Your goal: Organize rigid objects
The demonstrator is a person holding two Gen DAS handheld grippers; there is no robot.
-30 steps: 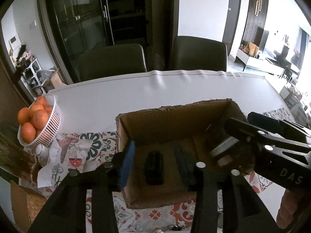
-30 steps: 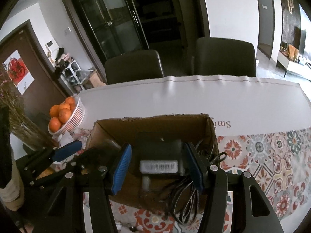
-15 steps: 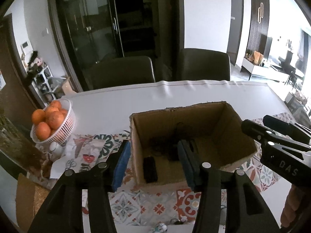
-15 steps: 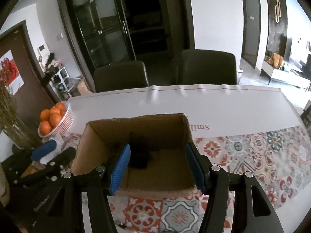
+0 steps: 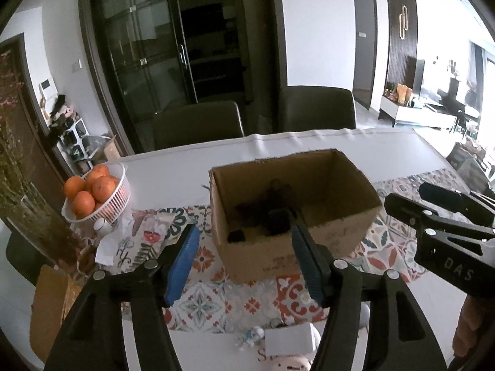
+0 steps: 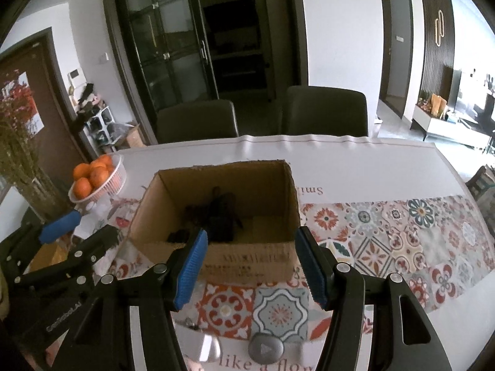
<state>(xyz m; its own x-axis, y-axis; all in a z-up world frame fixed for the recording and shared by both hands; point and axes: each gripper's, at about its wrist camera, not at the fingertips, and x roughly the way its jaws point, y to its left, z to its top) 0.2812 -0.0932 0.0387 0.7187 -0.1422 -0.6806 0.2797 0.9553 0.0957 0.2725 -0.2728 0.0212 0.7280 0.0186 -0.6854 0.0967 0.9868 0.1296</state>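
Observation:
An open cardboard box (image 5: 312,182) stands on the patterned table runner; it also shows in the right wrist view (image 6: 216,256). Inside lie a black power adapter with tangled cable (image 6: 221,216) and a small black block (image 5: 236,235). My left gripper (image 5: 244,262) is open and empty, held back from the box's near side. My right gripper (image 6: 250,266) is open and empty, also in front of the box; it shows at the right in the left wrist view (image 5: 439,213). A grey oval device with a play mark (image 6: 266,347) lies on the table below my right gripper.
A white basket of oranges (image 5: 92,194) stands at the left, also in the right wrist view (image 6: 96,176). Papers and a small bottle (image 5: 102,225) lie beside it. Small white items (image 5: 287,337) lie near the front edge. Two dark chairs (image 6: 198,120) stand behind the table.
My right gripper let go of the black power adapter into the box and opened. Both grippers have pulled back and up from the box.

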